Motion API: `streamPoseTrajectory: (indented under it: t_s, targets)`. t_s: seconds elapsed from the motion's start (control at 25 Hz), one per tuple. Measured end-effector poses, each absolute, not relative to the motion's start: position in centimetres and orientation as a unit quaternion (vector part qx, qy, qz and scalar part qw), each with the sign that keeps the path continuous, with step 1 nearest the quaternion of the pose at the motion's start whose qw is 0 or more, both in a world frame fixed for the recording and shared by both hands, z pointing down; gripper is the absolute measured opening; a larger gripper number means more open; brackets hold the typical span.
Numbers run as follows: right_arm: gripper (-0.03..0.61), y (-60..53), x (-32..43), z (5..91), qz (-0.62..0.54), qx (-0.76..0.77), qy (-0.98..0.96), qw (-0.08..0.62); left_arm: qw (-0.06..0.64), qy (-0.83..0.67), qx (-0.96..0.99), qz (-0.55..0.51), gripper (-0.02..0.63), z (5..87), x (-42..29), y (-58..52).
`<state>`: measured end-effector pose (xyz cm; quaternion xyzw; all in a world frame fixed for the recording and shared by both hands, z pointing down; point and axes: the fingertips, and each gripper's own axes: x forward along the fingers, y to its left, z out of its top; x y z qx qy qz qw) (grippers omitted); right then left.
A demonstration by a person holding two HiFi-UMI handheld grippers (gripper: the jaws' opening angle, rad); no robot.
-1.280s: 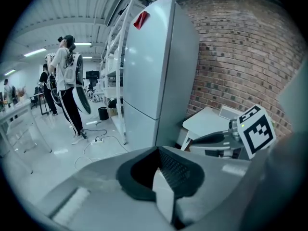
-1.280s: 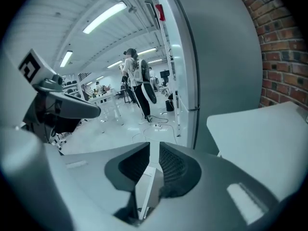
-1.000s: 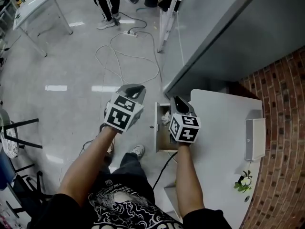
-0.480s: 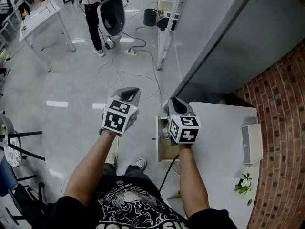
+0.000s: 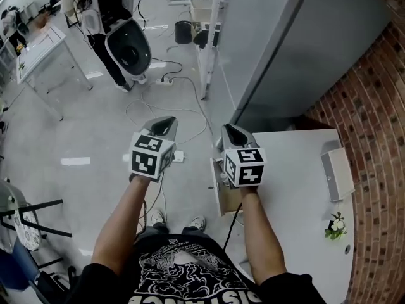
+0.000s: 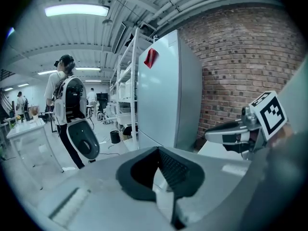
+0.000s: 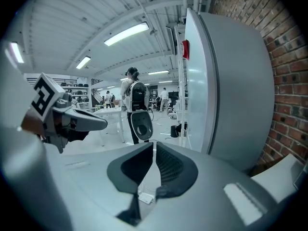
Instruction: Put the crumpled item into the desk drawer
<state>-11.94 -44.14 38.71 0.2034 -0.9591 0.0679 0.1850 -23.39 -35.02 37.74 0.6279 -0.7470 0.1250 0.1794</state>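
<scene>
The desk drawer (image 5: pixel 226 199) stands pulled out from the left edge of the white desk (image 5: pixel 297 189), its wooden inside partly hidden under my right gripper. My right gripper (image 5: pixel 229 132) is held above the drawer, jaws together with nothing between them, pointing at the grey cabinet (image 7: pixel 226 90). My left gripper (image 5: pixel 162 126) hovers over the floor left of the drawer, also shut and holding nothing. A pale scrap (image 5: pixel 221 178) shows in the drawer beside the right gripper's marker cube; I cannot tell whether it is the crumpled item.
A person (image 5: pixel 114 24) with a backpack stands at the back left. Cables (image 5: pixel 190 109) and a power strip (image 5: pixel 179 156) lie on the floor. A white box (image 5: pixel 335 173) and a small flower (image 5: pixel 335 225) sit on the desk by the brick wall (image 5: pixel 380 100).
Both grippers have risen and drawn slightly back; the right one has lifted away from the drawer. The person at the back has walked closer into view.
</scene>
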Motion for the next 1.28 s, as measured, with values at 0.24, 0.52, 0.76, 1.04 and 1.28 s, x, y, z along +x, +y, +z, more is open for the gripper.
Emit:
streamPoseTrajectory:
  t_s: [0.24, 0.52, 0.76, 1.04, 1.28]
  targets:
    - [0.008, -43.5, -12.3, 37.3, 0.059, 0.235, -0.954, 0.174, 0.164, -0.730, 0.653, 0.118, 0.000, 36.7, -24.6, -35.2]
    - [0.000, -43.1, -12.4, 35.3, 0.052, 0.264, -0.951, 0.153, 0.147, -0.710, 0.678, 0.119, 0.000, 35.6, -25.4, -35.7]
    - [0.000, -42.1, -11.4, 34.3, 0.043, 0.273, -0.951, 0.140, 0.141, -0.707, 0.684, 0.116, 0.000, 35.1, -25.1, -35.0]
    - [0.000, -42.5, -10.9, 33.6, 0.032, 0.297, -0.944, 0.136, 0.144, -0.704, 0.688, 0.106, 0.000, 34.9, -25.6, -35.3]
    - [0.000, -42.6, -9.7, 33.8, 0.035, 0.301, -0.943, 0.137, 0.145, -0.703, 0.688, 0.108, 0.000, 35.0, -24.8, -35.2]
